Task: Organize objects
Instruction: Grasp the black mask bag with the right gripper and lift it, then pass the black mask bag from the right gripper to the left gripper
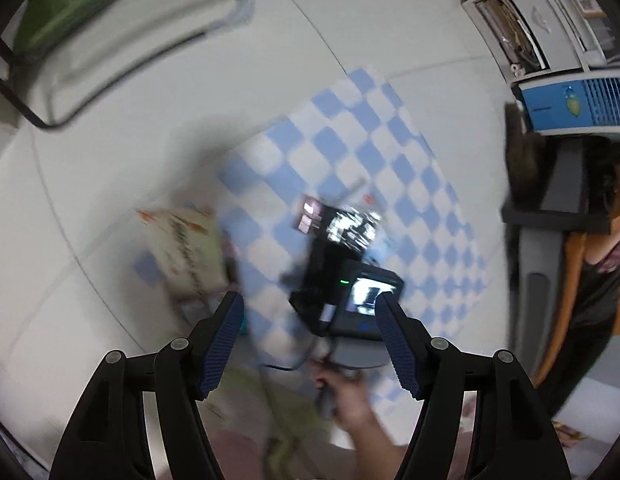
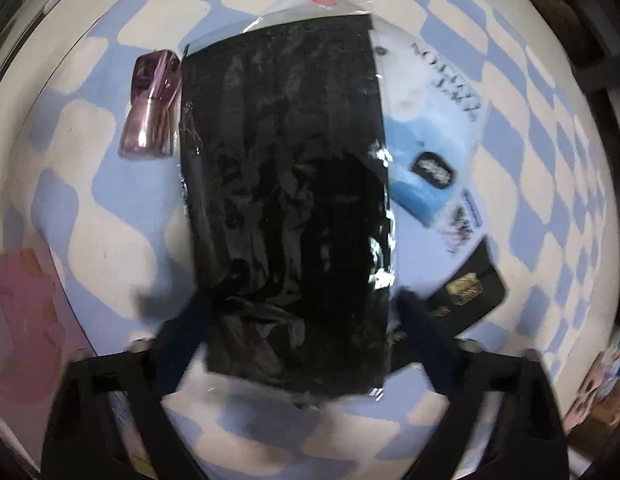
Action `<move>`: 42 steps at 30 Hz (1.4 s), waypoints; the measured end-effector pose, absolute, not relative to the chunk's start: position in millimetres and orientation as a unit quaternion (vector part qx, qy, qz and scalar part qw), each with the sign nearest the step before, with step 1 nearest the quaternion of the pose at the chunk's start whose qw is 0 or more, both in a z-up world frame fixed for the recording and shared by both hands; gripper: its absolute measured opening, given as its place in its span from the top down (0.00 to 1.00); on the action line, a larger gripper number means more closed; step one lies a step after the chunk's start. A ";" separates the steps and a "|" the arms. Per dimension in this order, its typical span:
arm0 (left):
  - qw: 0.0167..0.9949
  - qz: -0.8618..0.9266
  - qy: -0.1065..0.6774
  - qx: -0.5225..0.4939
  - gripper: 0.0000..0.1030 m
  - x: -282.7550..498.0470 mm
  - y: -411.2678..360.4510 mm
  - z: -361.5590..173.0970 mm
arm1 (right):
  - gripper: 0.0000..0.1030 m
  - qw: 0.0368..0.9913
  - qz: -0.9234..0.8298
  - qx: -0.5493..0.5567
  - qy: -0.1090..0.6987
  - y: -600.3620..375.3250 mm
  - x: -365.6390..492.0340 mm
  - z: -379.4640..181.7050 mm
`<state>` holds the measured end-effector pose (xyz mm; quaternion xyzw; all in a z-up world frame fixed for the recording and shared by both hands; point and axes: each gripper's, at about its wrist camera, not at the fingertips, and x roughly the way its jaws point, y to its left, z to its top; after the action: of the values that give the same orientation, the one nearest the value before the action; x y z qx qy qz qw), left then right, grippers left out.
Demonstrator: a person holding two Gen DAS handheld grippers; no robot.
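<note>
A black pack in clear wrap [image 2: 286,200] lies flat on the blue-and-white checked cloth [image 2: 110,208]. My right gripper [image 2: 302,308] points down over its near end, with one finger on either side. The left fingertip [image 2: 194,316] sits at the pack's edge; a thin gap shows by the right one, though blur hides detail. A pink bottle [image 2: 152,108] lies against the pack's left side. On its right lie a blue-and-white packet [image 2: 430,148] and a small black card with a gold label [image 2: 470,288]. My left gripper [image 1: 309,300] hangs open and empty above the cloth [image 1: 390,152], looking at the right gripper's body [image 1: 362,300].
A printed pouch [image 1: 186,248] lies at the cloth's left edge. A black wire frame holding something green [image 1: 90,32] stands far left. Shelves and a blue cooler [image 1: 570,100] are at the right, with a person [image 1: 602,272] beside them. A pink sheet [image 2: 22,320] lies left of the cloth.
</note>
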<state>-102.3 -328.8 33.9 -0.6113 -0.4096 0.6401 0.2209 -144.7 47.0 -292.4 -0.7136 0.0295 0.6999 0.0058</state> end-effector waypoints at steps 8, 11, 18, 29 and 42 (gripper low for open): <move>0.210 0.693 -0.338 -0.600 0.35 -85.5 -306.8 42.9 | 0.92 -0.056 0.694 -0.714 0.075 93.7 -106.1 -230.3; 0.189 0.678 -0.373 -0.605 0.35 -67.8 -317.7 26.2 | 0.92 -0.087 0.704 -0.696 0.111 115.7 -86.9 -197.7; 0.211 0.644 -0.442 -0.588 0.35 -15.7 -330.8 -12.9 | 0.91 -0.160 0.731 -0.638 0.184 96.1 -35.1 -141.2; 0.249 0.715 -0.385 -0.527 0.35 27.5 -322.2 30.2 | 0.88 -0.322 0.616 -0.604 0.389 85.5 -14.5 -139.1; 0.381 0.661 -0.434 -0.479 0.35 13.5 -271.1 -23.4 | 0.88 -0.382 0.619 -0.564 0.390 85.6 -11.9 -124.8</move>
<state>13.5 -271.1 -23.4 -0.4788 -0.4341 0.6612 0.3810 -11.9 85.6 -124.8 -0.5639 0.3900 0.6194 -0.3824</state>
